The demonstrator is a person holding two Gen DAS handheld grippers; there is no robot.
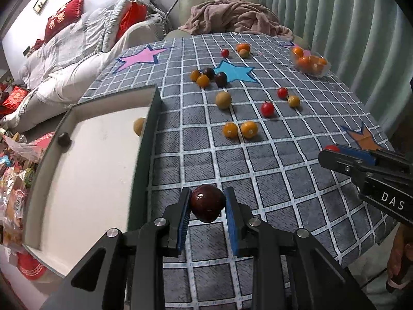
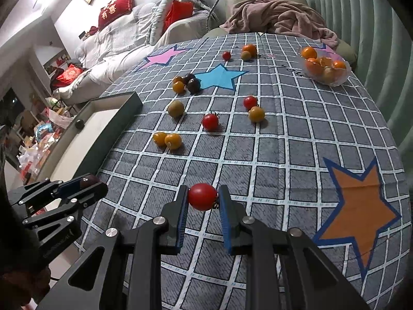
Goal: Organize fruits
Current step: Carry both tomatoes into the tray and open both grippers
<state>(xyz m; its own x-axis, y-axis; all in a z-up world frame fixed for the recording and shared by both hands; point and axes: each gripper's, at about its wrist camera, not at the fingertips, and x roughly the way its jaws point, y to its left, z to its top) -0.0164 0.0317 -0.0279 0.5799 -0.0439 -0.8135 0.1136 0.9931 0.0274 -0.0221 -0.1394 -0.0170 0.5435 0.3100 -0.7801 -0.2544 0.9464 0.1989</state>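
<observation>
A dark maroon plum [image 1: 207, 203], round and glossy with small highlights on its skin, is sitting pinched between the blue pads [image 1: 183, 214] of the left gripper [image 1: 207, 206], whose jaws are closing only as far as the fruit's width, just beside the dark rim of the white tray [image 1: 148, 139]. The left gripper is hovering low over the grid-patterned tablecloth [image 1: 284, 170], pointing forward along the tray's right wall. The right gripper [image 2: 203, 198] is likewise clamping a bright red cherry tomato [image 2: 202, 196], smooth and shiny, with a bit of dark stem showing at its right side; it is reaching over the near part of the cloth, with the orange star [image 2: 361, 206] to its right. Farther off, loose fruits are lying scattered: two yellow-orange tomatoes [image 2: 167, 139] touching each other, a red tomato [image 2: 210, 121] near the middle, a greenish-brown round fruit [image 2: 176, 108], and a cluster of dark and orange ones by the blue star [image 2: 219, 77]. A clear bowl [image 2: 335, 81] holding orange fruits is standing at the far right.
</observation>
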